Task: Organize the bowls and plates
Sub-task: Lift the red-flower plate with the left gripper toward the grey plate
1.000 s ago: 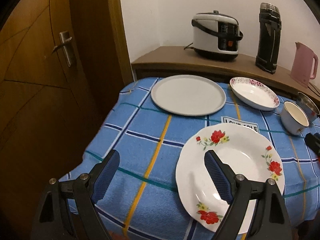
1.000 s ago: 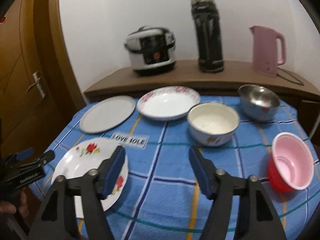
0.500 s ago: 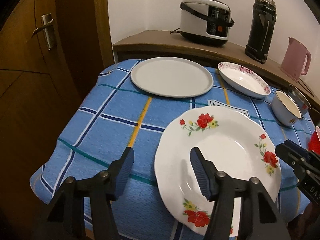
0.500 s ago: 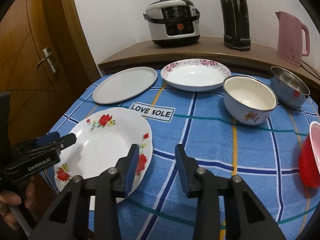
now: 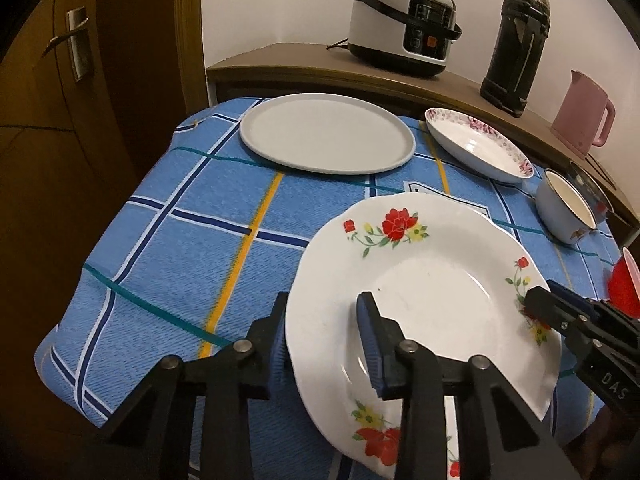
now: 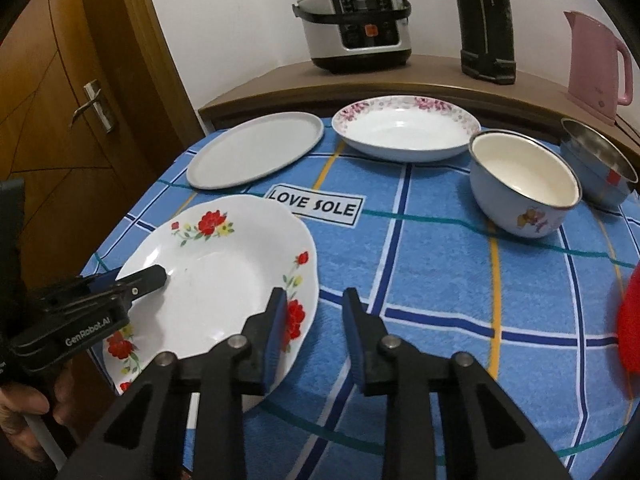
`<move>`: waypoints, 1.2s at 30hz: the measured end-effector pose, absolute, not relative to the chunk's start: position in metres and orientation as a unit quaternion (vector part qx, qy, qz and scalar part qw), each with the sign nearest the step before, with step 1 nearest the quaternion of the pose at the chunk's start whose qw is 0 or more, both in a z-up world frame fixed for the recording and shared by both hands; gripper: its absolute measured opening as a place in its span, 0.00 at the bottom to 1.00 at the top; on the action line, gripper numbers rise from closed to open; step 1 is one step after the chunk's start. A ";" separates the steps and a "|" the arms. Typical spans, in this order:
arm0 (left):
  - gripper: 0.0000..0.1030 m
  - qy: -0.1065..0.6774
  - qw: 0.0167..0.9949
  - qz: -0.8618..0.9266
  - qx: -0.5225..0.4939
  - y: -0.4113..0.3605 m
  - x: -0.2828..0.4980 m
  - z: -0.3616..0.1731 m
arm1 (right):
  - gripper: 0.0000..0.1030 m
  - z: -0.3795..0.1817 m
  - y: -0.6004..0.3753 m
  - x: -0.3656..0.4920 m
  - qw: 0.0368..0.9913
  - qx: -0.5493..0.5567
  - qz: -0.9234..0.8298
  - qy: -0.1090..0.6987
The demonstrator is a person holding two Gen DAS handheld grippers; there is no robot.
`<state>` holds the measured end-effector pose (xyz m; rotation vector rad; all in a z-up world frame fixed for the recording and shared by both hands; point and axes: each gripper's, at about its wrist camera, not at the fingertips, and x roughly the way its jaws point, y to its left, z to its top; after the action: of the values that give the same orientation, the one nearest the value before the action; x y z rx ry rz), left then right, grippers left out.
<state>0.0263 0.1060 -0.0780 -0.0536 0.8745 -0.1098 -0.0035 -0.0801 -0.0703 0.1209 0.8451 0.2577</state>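
A white plate with red flowers (image 5: 424, 280) lies at the near left of the blue checked tablecloth (image 5: 192, 248). My left gripper (image 5: 324, 336) straddles its left rim, one finger outside and one over the plate's well; the jaws are closing and a gap still shows. My right gripper (image 6: 316, 328) straddles the same plate's (image 6: 224, 264) right rim, its jaws also closing with a gap left. Further back are a flat grey plate (image 5: 326, 136), a deep plate with pink flowers (image 6: 406, 128), an enamel bowl (image 6: 524, 188) and a steel bowl (image 6: 600, 168).
A red cup with a pink inside (image 6: 630, 320) lies at the right edge. On the wooden shelf (image 6: 400, 80) behind stand a rice cooker (image 6: 356, 24), a dark flask (image 6: 486, 20) and a pink kettle (image 6: 596, 64). A wooden door (image 5: 60, 120) is on the left.
Both grippers have come down and forward onto the flowered plate's opposite rims. Their jaws have narrowed a great deal around those rims.
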 end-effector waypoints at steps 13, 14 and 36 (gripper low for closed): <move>0.35 0.425 0.902 -0.067 -0.031 0.109 0.030 -0.082 | 0.18 -0.075 -0.073 0.002 0.896 0.062 0.144 0.416; 0.35 0.424 0.902 -0.067 -0.031 0.109 0.029 -0.082 | 0.18 -0.075 -0.073 0.003 0.895 0.065 0.144 0.417; 0.34 0.416 0.906 -0.065 -0.037 0.108 0.033 -0.078 | 0.18 -0.071 -0.075 0.005 0.896 0.070 0.139 0.416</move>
<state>0.0325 0.1083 -0.0775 -0.0761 0.8593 -0.1342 0.0047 -0.0752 -0.0708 0.1458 0.8612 0.2879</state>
